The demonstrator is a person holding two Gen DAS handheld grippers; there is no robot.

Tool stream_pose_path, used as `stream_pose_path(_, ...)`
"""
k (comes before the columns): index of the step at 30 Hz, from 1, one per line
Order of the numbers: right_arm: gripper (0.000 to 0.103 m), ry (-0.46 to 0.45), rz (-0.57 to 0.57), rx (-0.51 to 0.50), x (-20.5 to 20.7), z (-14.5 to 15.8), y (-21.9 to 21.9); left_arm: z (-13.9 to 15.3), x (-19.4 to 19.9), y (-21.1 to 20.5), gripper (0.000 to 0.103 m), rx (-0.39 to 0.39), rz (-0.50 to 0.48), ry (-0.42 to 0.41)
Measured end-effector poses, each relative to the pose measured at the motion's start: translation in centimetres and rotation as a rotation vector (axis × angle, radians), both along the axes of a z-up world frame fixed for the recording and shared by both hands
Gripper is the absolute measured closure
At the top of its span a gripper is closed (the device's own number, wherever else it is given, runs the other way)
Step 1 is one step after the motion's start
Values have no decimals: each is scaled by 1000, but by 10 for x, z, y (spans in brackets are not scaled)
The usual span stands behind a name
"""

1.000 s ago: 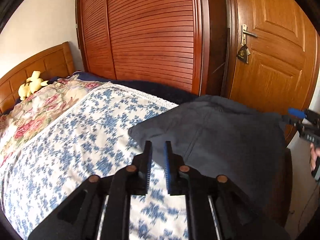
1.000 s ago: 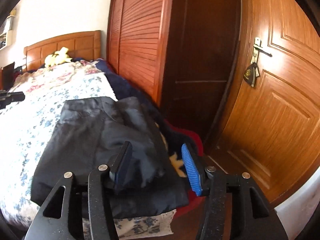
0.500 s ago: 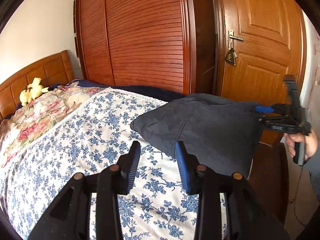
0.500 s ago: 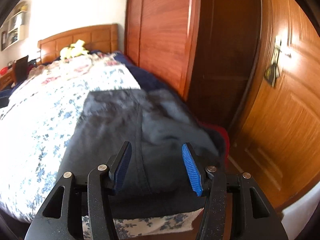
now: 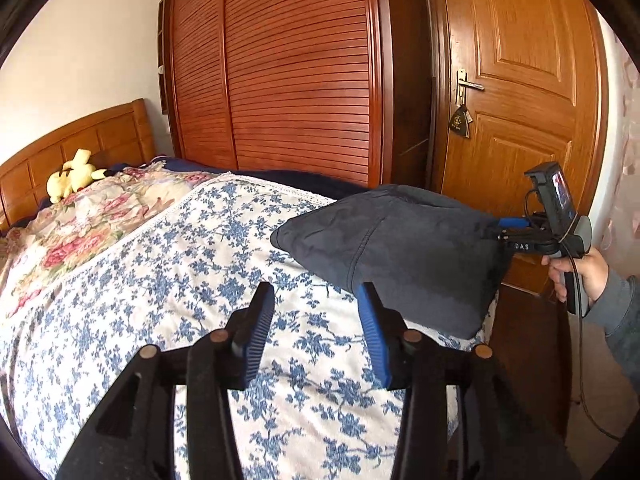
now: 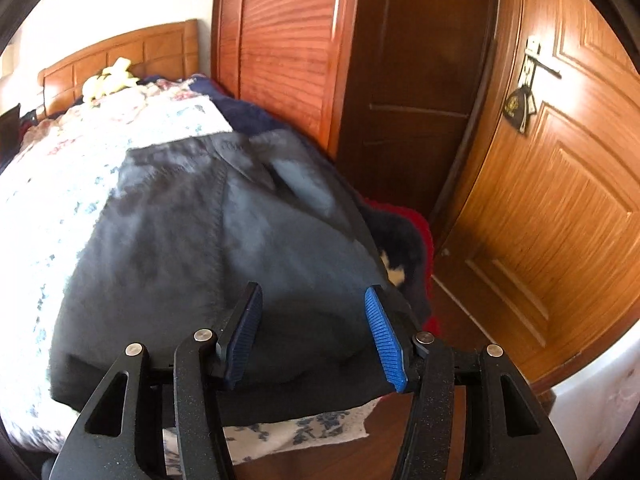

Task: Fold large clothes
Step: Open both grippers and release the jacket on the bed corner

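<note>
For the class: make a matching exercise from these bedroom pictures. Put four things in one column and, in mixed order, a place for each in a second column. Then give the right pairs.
Things:
1. yellow plush toy
2. dark folded garment
3. dark tag
4. left gripper

Places:
A. hanging under the door handle
B. above the blue-flowered bedspread, jaws open on nothing
C. by the wooden headboard
D. at the bed's corner nearest the door

Pairs: 1-C, 2-D, 3-A, 4-B
</note>
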State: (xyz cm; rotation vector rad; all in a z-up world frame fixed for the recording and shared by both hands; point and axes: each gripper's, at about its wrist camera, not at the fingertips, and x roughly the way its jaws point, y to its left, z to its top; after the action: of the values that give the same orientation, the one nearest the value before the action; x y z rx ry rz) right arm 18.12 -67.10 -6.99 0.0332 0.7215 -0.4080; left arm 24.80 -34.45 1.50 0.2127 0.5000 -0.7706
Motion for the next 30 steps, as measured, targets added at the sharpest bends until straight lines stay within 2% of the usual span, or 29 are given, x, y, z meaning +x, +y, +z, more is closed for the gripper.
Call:
stream_pose_path(4, 42, -79, 7, -64, -10, 21, 34, -3, -7, 18, 60, 10, 24, -10)
stream_pose_path(11, 30, -129, 107, -11, -10, 37, 99, -14, -21, 62, 60, 12, 57, 55)
stream_pose_path(18, 28, -168, 243, 27, -3, 43, 180, -24, -42, 117, 60, 17, 154, 85)
stream_pose_path(25, 25, -178, 386, 77, 3, 40, 257, -39, -55, 165, 60, 45, 296, 115)
stream_pose_path(30, 25, -174, 477, 83, 8, 35, 303, -54, -66, 196, 60, 9, 336, 162)
